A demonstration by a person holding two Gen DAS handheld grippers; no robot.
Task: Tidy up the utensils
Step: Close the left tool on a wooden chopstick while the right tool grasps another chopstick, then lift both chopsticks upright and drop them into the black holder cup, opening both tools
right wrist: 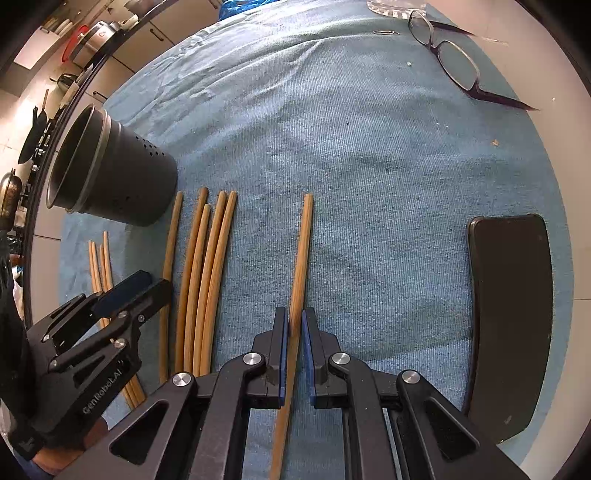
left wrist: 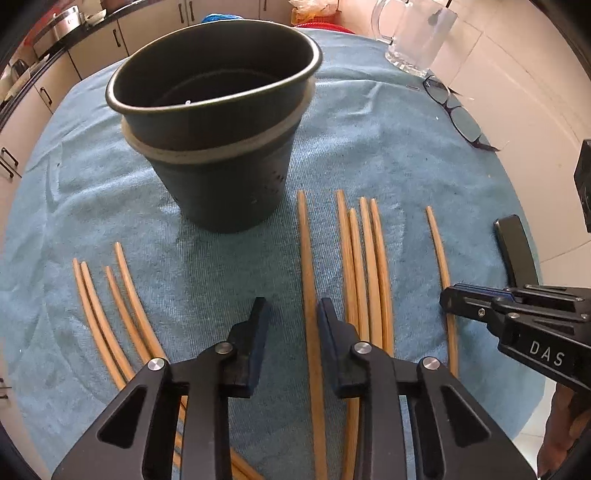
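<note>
A dark round utensil holder (left wrist: pixel 218 122) stands upright on the blue towel (left wrist: pixel 369 147); it also shows at the left of the right wrist view (right wrist: pixel 114 173). Several wooden chopsticks lie side by side in front of it: a left group (left wrist: pixel 107 314), a single one (left wrist: pixel 308 280) and a middle group (left wrist: pixel 365 266). My left gripper (left wrist: pixel 291 314) is open and empty above the towel; the single chopstick lies just inside its right finger. My right gripper (right wrist: pixel 294 325) has its pads closed around one separate chopstick (right wrist: pixel 301 258) that lies on the towel.
Eyeglasses (right wrist: pixel 450 55) lie at the far right of the towel. A black phone (right wrist: pixel 509 314) lies to the right of my right gripper. A glass mug (left wrist: pixel 413 33) stands at the back. Kitchen cabinets and a counter lie beyond the table.
</note>
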